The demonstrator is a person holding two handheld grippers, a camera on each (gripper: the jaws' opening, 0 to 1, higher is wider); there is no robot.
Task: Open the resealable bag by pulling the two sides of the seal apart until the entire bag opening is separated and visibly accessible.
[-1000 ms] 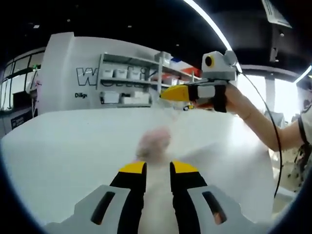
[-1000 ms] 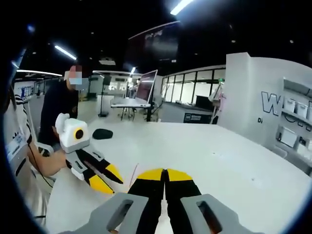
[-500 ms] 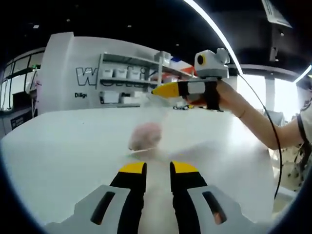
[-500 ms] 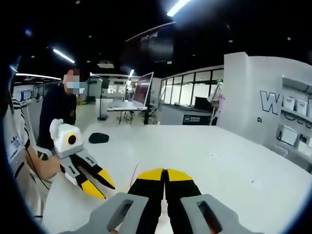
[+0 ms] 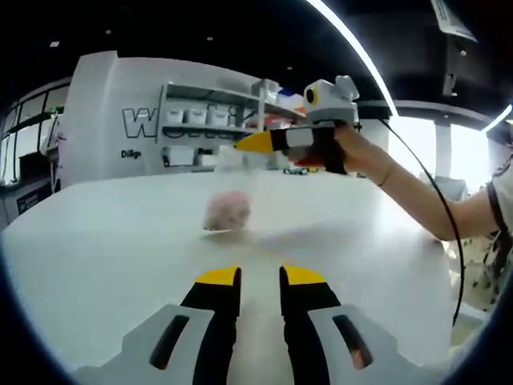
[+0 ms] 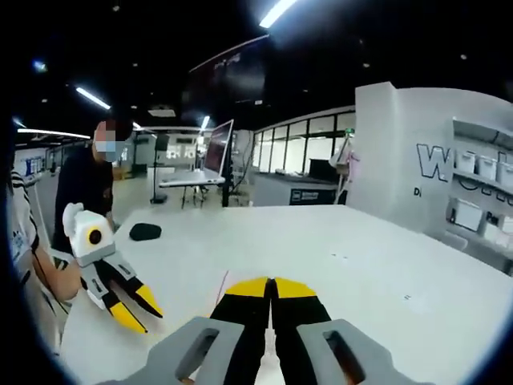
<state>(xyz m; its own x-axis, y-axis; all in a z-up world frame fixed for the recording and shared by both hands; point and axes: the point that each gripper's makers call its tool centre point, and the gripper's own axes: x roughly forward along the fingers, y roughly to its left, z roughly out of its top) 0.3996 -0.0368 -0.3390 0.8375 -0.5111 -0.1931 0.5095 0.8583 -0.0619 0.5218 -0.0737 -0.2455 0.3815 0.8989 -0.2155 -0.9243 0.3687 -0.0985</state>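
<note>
White tabletop (image 5: 96,249) spreads below; my right gripper (image 6: 271,290) pinches the bag (image 5: 240,216) edge at twelve o'clock, my left gripper (image 5: 260,281) stands narrowly apart, the seal seemingly half-parted.

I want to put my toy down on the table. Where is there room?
The white table is bare between the left hand-held gripper and the pink lump in the clear bag, and out toward the shelf wall. It's busier beside the bag, under the right hand-held gripper. In the right gripper view, a dark object sits at the far edge.
</note>
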